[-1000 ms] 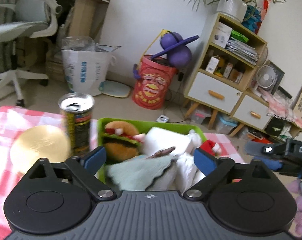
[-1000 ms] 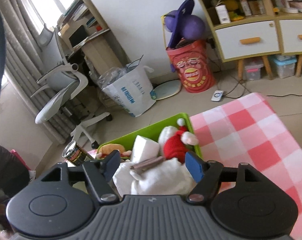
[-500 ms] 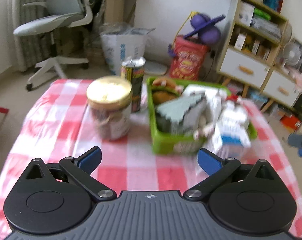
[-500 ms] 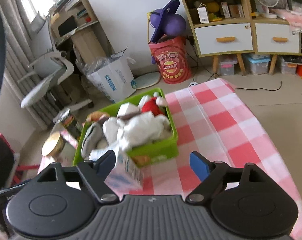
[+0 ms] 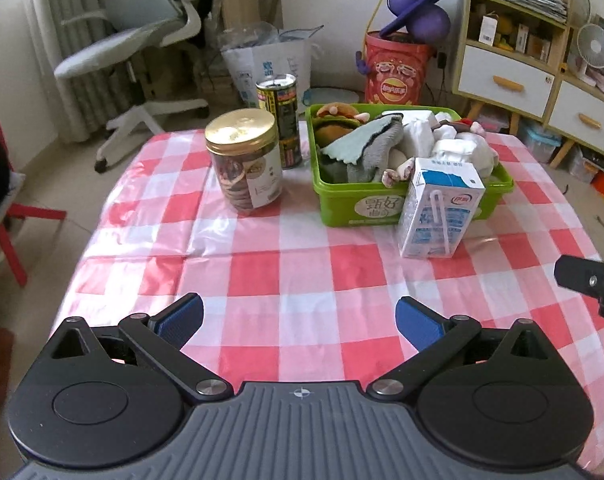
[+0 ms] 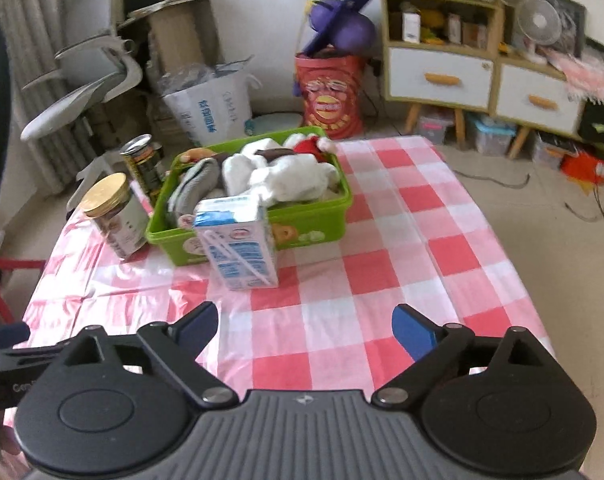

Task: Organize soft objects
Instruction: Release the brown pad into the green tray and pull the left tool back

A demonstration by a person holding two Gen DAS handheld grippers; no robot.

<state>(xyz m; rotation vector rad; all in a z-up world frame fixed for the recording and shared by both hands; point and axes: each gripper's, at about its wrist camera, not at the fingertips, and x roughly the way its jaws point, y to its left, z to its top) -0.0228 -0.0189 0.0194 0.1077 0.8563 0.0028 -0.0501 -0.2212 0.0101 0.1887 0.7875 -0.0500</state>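
Note:
A green bin (image 5: 342, 204) (image 6: 302, 236) stands at the far side of the checked table. It is packed with soft things: a grey-green cloth (image 5: 366, 144), white plush and cloths (image 6: 286, 176), a burger plush (image 5: 334, 114) and a red Santa plush (image 6: 310, 145). My left gripper (image 5: 298, 320) is open and empty above the near part of the table, well short of the bin. My right gripper (image 6: 306, 326) is open and empty too, at the near edge.
A milk carton (image 5: 438, 212) (image 6: 238, 240) stands against the bin's front. A gold-lidded jar (image 5: 244, 160) (image 6: 116, 216) and a tall can (image 5: 280, 120) (image 6: 144, 160) stand left of the bin. An office chair (image 5: 142, 40), bags and shelves (image 6: 442, 40) lie beyond the table.
Both grippers have pulled back from over the bin to the near side of the table. The soft things that lay between their fingers now rest in the bin.

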